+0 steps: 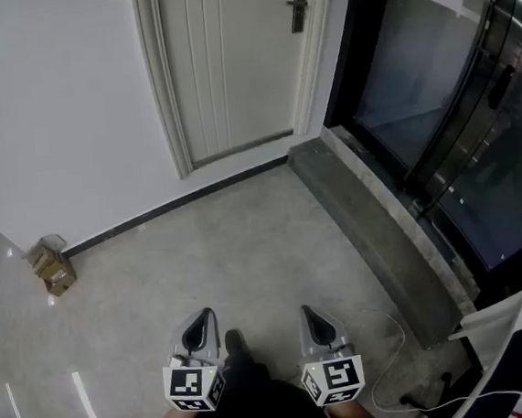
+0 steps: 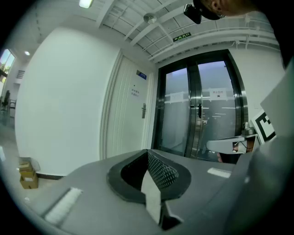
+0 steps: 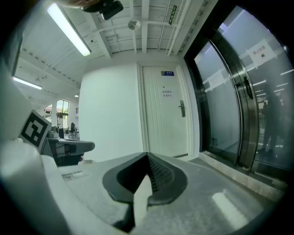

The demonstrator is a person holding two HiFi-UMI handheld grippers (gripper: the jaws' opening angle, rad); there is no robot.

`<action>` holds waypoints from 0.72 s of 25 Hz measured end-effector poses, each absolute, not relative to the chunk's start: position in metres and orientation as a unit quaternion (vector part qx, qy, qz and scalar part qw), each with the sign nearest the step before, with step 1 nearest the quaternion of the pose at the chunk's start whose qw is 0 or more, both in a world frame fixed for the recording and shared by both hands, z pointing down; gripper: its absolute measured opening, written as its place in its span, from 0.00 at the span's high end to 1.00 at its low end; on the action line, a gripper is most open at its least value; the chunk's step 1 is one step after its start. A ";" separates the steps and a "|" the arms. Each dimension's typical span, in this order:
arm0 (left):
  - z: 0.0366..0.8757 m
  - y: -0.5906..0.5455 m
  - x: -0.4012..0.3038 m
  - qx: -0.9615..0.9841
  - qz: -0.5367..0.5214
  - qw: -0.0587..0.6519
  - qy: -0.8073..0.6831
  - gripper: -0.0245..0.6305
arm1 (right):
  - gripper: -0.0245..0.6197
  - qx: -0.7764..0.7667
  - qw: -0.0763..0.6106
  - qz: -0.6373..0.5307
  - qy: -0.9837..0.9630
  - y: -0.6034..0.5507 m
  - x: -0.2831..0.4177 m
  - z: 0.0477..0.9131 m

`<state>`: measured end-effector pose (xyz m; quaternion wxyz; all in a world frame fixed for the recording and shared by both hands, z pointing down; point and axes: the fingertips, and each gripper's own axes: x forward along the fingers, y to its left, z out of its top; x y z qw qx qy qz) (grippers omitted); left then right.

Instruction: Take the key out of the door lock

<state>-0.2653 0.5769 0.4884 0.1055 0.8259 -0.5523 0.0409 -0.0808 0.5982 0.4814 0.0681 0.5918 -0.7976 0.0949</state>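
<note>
Door [image 1: 229, 69] distant; left gripper [image 1: 201, 319], right gripper [image 1: 309, 313] closed.

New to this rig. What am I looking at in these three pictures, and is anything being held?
There is no robot here: a person holds a two-jaw tool in each hand. The head view looks down from the person's head and shows the left hand-held gripper and the right hand-held gripper low above the floor. The other two pictures come from a camera riding on each tool, looking along its jaws. In both, the jaws are together with nothing between them. Ahead is a white door with its handle; any key there is too small to see. Small cardboard boxes sit by the wall, and glass doors stand to the right.
</note>
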 end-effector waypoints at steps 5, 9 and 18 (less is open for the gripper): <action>0.492 0.556 -0.260 0.832 0.041 0.102 -0.544 0.93 | 0.98 0.595 0.074 0.097 -0.794 0.582 -0.080 0.488; 0.494 0.532 -0.249 0.840 0.042 0.101 -0.531 0.93 | 0.98 0.605 0.082 0.098 -0.786 0.565 -0.072 0.490; 0.504 0.447 -0.229 0.854 0.052 0.104 -0.508 0.93 | 0.98 0.619 0.060 0.136 -0.771 0.487 -0.052 0.498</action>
